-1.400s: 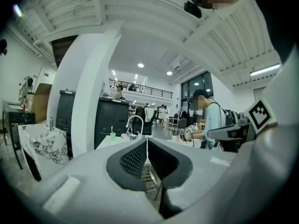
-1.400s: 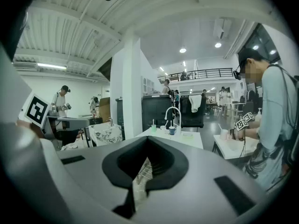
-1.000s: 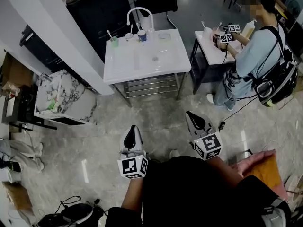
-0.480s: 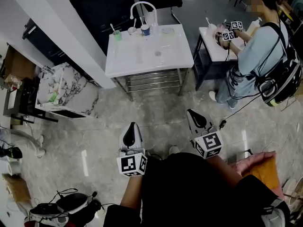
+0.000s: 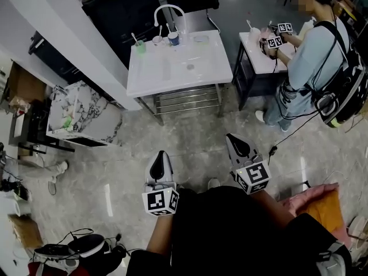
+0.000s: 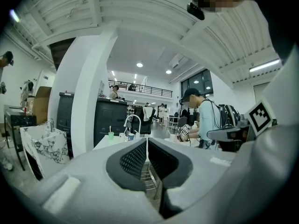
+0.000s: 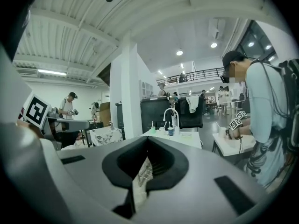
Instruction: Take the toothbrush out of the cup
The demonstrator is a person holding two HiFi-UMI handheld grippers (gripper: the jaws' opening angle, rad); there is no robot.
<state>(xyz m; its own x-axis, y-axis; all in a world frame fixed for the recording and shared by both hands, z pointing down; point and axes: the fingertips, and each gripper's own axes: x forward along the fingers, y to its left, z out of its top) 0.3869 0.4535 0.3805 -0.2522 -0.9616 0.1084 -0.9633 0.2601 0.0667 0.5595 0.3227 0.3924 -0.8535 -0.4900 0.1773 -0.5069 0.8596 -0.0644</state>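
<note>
**A:** what's around?
**B:** another person (image 5: 319, 50) at a side table (image 5: 253, 55), right of the white sink table (image 5: 178, 76).
**A:** toothbrush?
**B:** the toothbrush (image 5: 134, 39) is in the green cup (image 5: 140, 48), back left there. It's well apart from the left gripper (image 5: 160, 156) and right gripper (image 5: 231, 138), both pressed together, holding nothing.

Left gripper (image 6: 146, 146) closed, sink table (image 6: 105, 142) ahead

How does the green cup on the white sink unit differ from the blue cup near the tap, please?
The green cup is pale green, the blue cup dark blue. The green cup stands farthest left along the back edge of the sink unit, apart from the tap; the blue cup stands close by the tap. Both stand upright, and each seems to hold a toothbrush.
</note>
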